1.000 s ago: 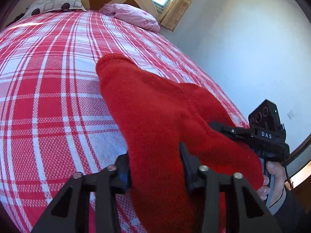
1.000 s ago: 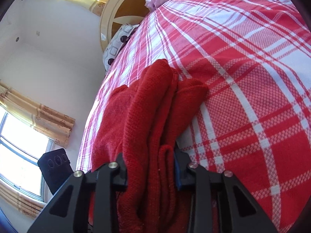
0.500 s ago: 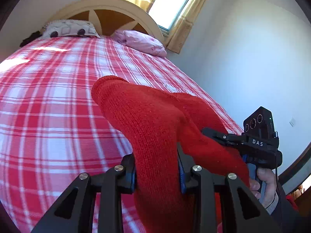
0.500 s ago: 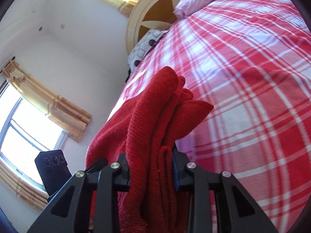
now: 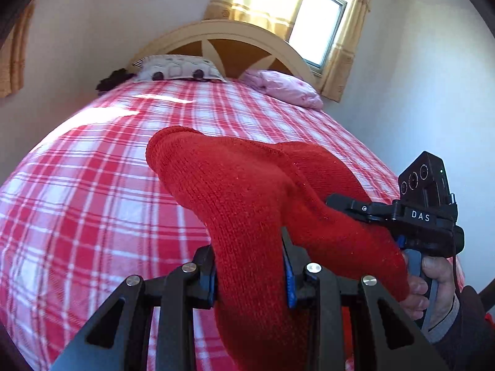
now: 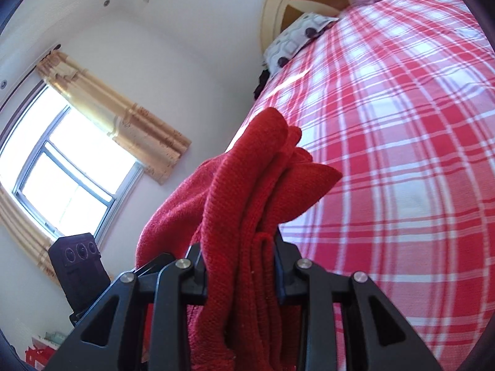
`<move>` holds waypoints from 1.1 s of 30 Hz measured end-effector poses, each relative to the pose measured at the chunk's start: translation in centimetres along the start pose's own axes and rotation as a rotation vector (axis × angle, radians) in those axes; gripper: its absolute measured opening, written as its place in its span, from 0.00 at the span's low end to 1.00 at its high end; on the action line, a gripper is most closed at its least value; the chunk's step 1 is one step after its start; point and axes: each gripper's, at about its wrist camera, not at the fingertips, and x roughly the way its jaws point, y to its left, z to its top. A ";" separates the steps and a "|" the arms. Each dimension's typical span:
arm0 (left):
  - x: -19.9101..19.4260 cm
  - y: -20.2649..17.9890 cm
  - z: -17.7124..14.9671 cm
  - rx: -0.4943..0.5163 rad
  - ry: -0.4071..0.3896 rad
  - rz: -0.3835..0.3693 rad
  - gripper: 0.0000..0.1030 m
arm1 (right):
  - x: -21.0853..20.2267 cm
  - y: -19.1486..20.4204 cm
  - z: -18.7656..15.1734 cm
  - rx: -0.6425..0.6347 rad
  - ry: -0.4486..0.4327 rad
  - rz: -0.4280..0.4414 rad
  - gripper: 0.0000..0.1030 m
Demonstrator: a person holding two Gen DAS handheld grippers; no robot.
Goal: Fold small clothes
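Note:
A red knitted garment (image 5: 247, 198) is held up off the bed between both grippers. My left gripper (image 5: 249, 270) is shut on one bunched part of it; the cloth bulges forward over the jaws and hangs below them. My right gripper (image 6: 239, 261) is shut on several folded layers of the same garment (image 6: 247, 191), which stand up in a ridge ahead of the jaws. In the left wrist view the right gripper (image 5: 365, 208) is at the right, its fingers in the cloth, held by a hand. In the right wrist view the left gripper's body (image 6: 79, 266) shows at lower left.
The bed has a red and white plaid cover (image 5: 92, 185) (image 6: 402, 123). A patterned pillow (image 5: 176, 68) and a pink pillow (image 5: 287, 89) lie by the curved headboard (image 5: 229, 40). Curtained windows (image 5: 321, 21) (image 6: 62, 173) and white walls surround the bed.
Both grippers have risen and tilted upward with the garment; more wall, headboard and window now show. The garment has lifted off the bed cover. Both stay shut on it.

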 end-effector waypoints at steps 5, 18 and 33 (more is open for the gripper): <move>-1.9 2.6 -1.2 -0.026 -0.015 0.040 0.32 | 2.9 2.2 -0.9 -0.028 0.051 0.024 0.32; -6.4 8.2 -4.1 -0.125 -0.016 0.123 0.32 | 9.5 6.5 -4.1 -0.057 0.160 0.090 0.32; -7.2 11.7 -8.2 -0.206 0.040 0.142 0.32 | 14.0 7.3 -8.2 -0.041 0.272 0.087 0.32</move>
